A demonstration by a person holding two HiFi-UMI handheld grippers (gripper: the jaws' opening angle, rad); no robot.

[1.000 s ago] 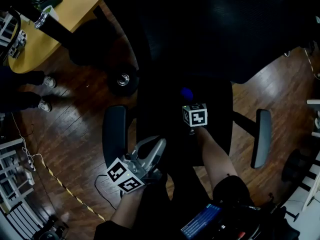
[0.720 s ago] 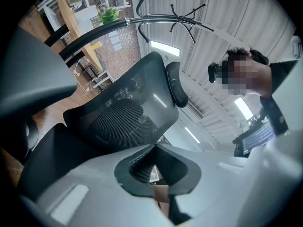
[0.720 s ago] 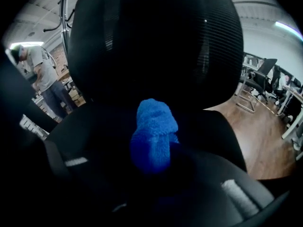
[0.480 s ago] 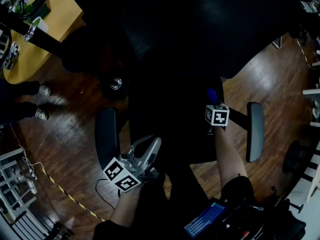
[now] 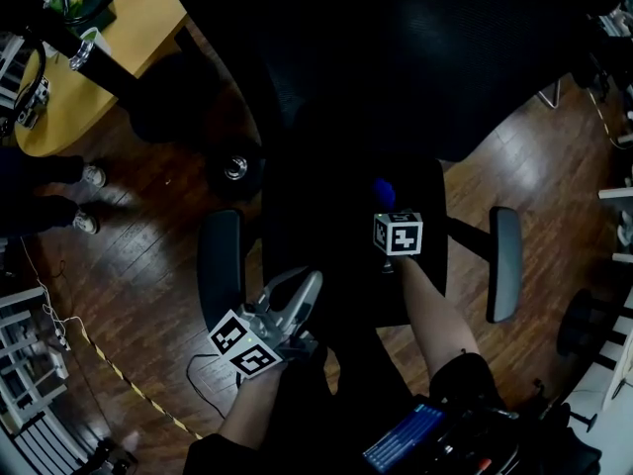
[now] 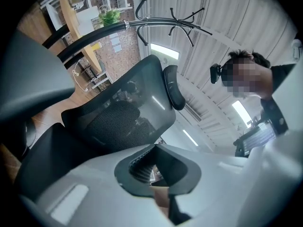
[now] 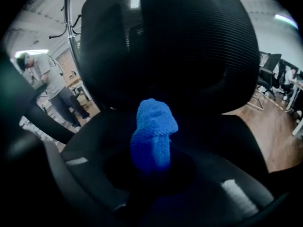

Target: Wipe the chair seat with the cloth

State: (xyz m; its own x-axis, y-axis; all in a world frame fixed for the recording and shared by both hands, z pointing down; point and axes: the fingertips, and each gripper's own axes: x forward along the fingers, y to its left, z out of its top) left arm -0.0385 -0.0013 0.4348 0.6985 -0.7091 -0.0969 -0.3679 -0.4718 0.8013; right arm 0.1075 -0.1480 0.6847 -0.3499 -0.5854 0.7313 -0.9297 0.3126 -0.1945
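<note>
R tongs (image 5: 384, 204) clamp blue cloth (image 7: 152, 131) over chair seat (image 5: 326, 250) — L tongs (image 5: 308, 289) (tilted up) seemingly closed, empty.

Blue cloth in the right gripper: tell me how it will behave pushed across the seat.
The blue cloth looks soft and floppy: it bunches into a wad beyond the right gripper. Its fuzzy pile probably drags rather than slides on the chair seat.
</note>
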